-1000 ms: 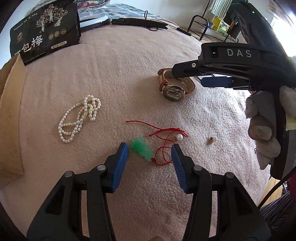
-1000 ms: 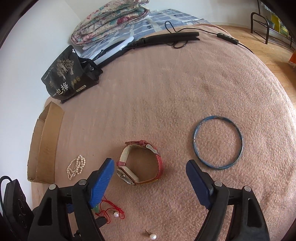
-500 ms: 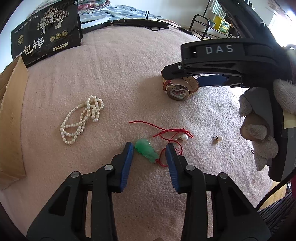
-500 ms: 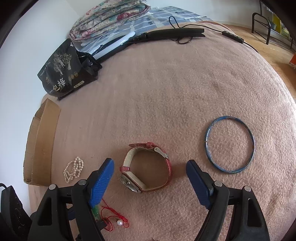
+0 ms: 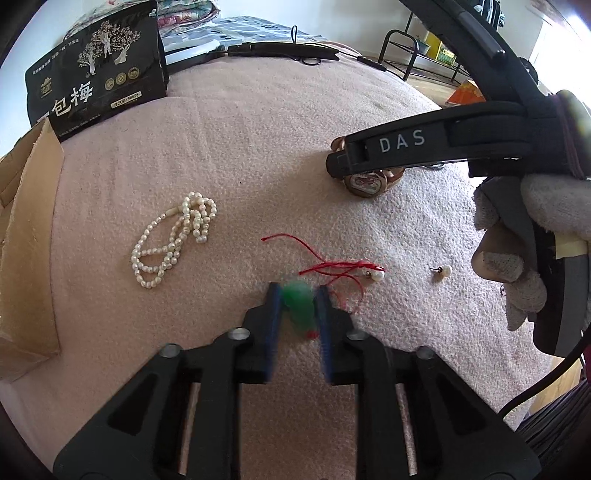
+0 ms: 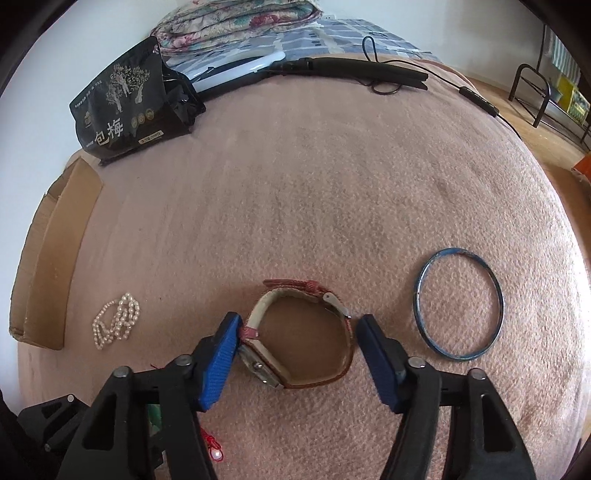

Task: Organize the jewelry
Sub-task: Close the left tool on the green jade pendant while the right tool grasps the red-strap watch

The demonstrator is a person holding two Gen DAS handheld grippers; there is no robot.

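On the pink blanket (image 5: 258, 140), my left gripper (image 5: 298, 295) is closing, and its blue pads press both sides of a green pendant (image 5: 300, 306) with a red cord (image 5: 332, 266). A pearl earring (image 5: 377, 275) lies on the cord and a second earring (image 5: 446, 270) lies to its right. My right gripper (image 6: 297, 328) is also closing around a red-strapped watch (image 6: 258, 365). Its left pad touches the strap. A small gap remains at the right pad. A pearl necklace (image 5: 173, 240) lies to the left. A blue bangle (image 6: 421, 295) lies right of the watch.
A cardboard box (image 6: 48, 266) lies along the blanket's left edge. At the back left stands a black snack bag (image 6: 122, 107), with a black bar and cable (image 6: 362, 66) behind. A gloved hand (image 5: 535, 206) holds the right gripper. Folded bedding (image 6: 240, 22) lies beyond.
The left jaws have narrowed from well apart onto the green pendant. The right gripper has come down over the watch and its jaws have drawn in around it.
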